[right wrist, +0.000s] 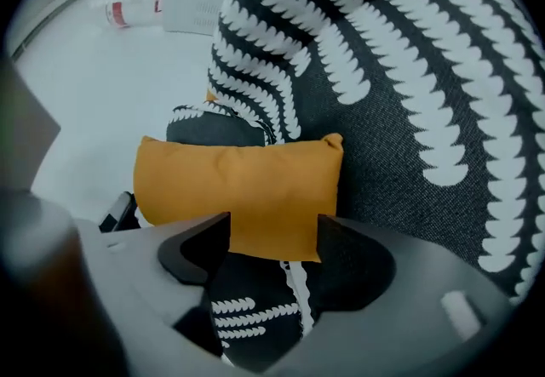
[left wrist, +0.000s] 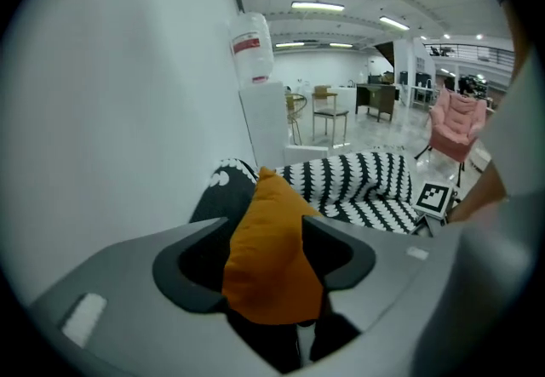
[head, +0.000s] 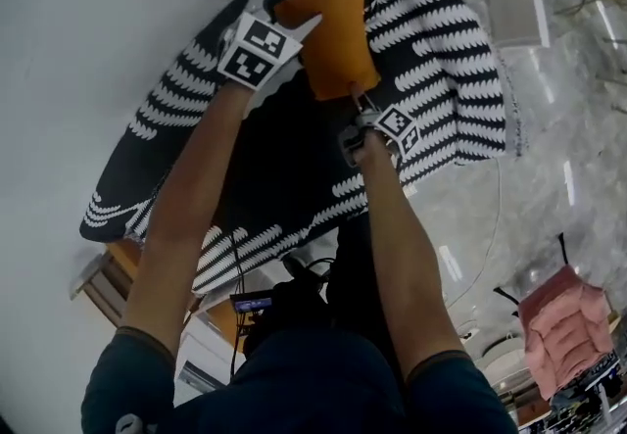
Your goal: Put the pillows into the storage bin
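Dropping pillow [head: 333,40] into bin [head: 441,79]
Left gripper [left wrist: 264,226] and right gripper [right wrist: 272,222] both stand released, pillow loose between the left jaws at the bin's mouth; next, probably back both clear.

Dark blue sleeves [head: 125,385], black-and-white marker cubes [head: 257,50]

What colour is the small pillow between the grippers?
Orange pillow, clearest in the right gripper view.
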{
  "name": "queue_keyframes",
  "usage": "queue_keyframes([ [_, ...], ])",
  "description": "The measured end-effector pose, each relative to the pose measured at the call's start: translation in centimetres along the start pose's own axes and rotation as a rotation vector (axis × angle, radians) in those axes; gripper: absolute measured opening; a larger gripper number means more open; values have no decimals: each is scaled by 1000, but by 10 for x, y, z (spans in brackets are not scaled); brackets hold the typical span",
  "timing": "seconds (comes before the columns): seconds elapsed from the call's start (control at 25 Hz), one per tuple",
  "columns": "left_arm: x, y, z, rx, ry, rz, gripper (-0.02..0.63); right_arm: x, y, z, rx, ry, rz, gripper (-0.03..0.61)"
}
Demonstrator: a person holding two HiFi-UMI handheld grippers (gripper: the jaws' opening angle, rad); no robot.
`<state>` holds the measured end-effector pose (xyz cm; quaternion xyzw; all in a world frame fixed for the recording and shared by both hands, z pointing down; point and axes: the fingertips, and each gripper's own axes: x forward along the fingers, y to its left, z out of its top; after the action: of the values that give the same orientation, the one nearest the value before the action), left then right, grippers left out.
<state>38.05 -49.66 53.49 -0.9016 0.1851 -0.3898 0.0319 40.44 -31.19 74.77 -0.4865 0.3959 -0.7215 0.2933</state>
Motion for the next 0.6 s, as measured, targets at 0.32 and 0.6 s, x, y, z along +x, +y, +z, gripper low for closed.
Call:
queue_keyframes([
  [0.32, 33, -11, -15, -39, -41, -47, 220, 30, -26, 9, -103, 64, -31, 303],
  [0.6, 8, -24, -29, -121, -31, -12, 137, 9, -11, 3, -279, 136, -107, 118],
])
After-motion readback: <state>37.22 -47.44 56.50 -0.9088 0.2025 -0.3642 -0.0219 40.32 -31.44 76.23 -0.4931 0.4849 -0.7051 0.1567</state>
